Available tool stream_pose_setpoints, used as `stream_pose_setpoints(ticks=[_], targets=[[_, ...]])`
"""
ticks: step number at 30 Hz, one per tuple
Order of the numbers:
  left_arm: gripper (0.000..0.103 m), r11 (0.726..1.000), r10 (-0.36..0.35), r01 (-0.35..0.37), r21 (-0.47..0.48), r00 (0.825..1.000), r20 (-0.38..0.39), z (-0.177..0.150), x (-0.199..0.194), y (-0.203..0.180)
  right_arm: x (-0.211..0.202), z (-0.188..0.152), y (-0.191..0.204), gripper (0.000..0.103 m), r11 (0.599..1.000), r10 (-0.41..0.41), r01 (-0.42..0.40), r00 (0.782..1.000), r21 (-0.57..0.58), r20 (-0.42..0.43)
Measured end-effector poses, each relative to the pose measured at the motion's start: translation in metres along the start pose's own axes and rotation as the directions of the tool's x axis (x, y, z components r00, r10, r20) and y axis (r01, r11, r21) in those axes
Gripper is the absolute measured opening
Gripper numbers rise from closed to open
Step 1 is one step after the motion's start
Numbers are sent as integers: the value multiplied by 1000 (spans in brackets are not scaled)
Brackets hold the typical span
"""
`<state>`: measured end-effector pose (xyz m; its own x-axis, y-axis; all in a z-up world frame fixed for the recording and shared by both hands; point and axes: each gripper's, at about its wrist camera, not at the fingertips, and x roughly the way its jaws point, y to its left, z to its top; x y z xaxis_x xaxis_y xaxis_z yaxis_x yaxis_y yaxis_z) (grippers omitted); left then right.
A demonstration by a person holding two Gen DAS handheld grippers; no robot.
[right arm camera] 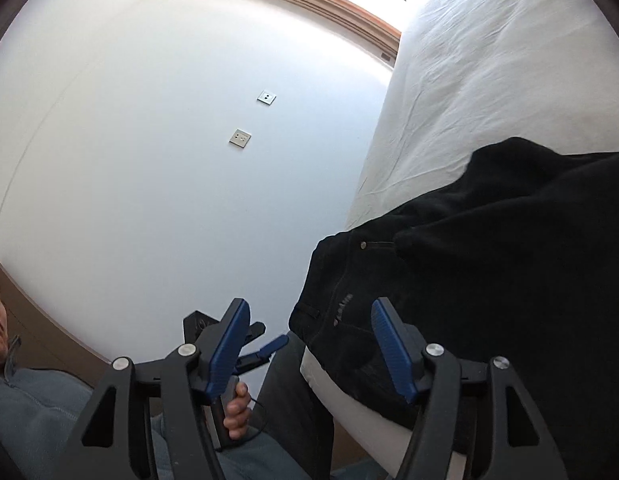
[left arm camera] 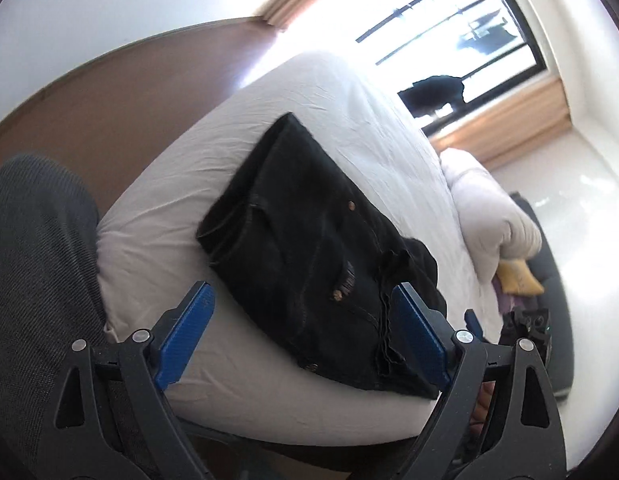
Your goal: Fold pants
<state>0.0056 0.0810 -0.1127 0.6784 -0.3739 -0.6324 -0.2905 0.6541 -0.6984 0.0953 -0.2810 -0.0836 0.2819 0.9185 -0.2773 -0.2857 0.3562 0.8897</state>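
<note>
Lying folded on bed (left arm camera: 157, 216), black pants (left arm camera: 309, 232) ahead of left gripper (left arm camera: 305, 332), right gripper (right arm camera: 309, 348); both spread wide, empty.

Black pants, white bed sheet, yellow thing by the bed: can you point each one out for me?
Black pants (left arm camera: 309, 216), left wrist view, on the folded top layer.
White bed sheet (left arm camera: 165, 200), left wrist view, bare patch beside the pants.
Yellow thing (left arm camera: 517, 278), left wrist view, its middle.
</note>
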Motion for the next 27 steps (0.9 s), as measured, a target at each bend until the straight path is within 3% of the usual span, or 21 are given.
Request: stream_pose_setpoints(ticks=[3, 6, 11, 15, 17, 18, 20, 21, 22, 24, 27], targets=[[90, 992, -52, 51, -112, 999, -10, 3, 8, 18, 42, 9, -1, 66, 999, 18, -17, 999, 31, -37], [90, 987, -62, 54, -149, 997, -49, 5, 28, 24, 72, 7, 4, 66, 998, 57, -54, 994, 38, -91], [90, 961, -105, 90, -260, 994, -44, 11, 57, 43, 92, 1, -4, 66, 997, 62, -54, 982, 54, -178], [89, 954, -129, 113, -277, 991, -39, 22, 71, 46, 86, 1, -38, 67, 992, 24, -2, 983, 124, -180], [88, 955, -138, 120, -272, 989, -46, 24, 79, 46, 87, -2, -66, 65, 978, -30, 71, 979, 196, -202], [84, 953, -138, 120, -278, 989, -48, 25, 81, 47, 88, -6, -79, 54, 970, -47, 97, 975, 223, -217], [63, 950, -148, 122, -289, 987, -68, 27, 86, 47, 83, -7, -89, 51, 962, -45, 95, 980, 256, -194], [40, 948, -145, 114, -296, 986, -84, 30, 88, 50, 81, -7, -90, 51, 959, -42, 93, 981, 268, -188], [23, 943, -149, 111, -314, 984, -101, 31, 93, 54, 81, -6, -89, 51, 959, -50, 101, 980, 264, -193], [18, 933, -169, 122, -338, 979, -112, 29, 92, 57, 81, -6, -84, 51, 964, -69, 120, 974, 236, -215], [15, 948, -159, 121, -295, 982, -107, 32, 89, 48, 82, -5, -85, 51, 962, -64, 118, 974, 245, -216]])
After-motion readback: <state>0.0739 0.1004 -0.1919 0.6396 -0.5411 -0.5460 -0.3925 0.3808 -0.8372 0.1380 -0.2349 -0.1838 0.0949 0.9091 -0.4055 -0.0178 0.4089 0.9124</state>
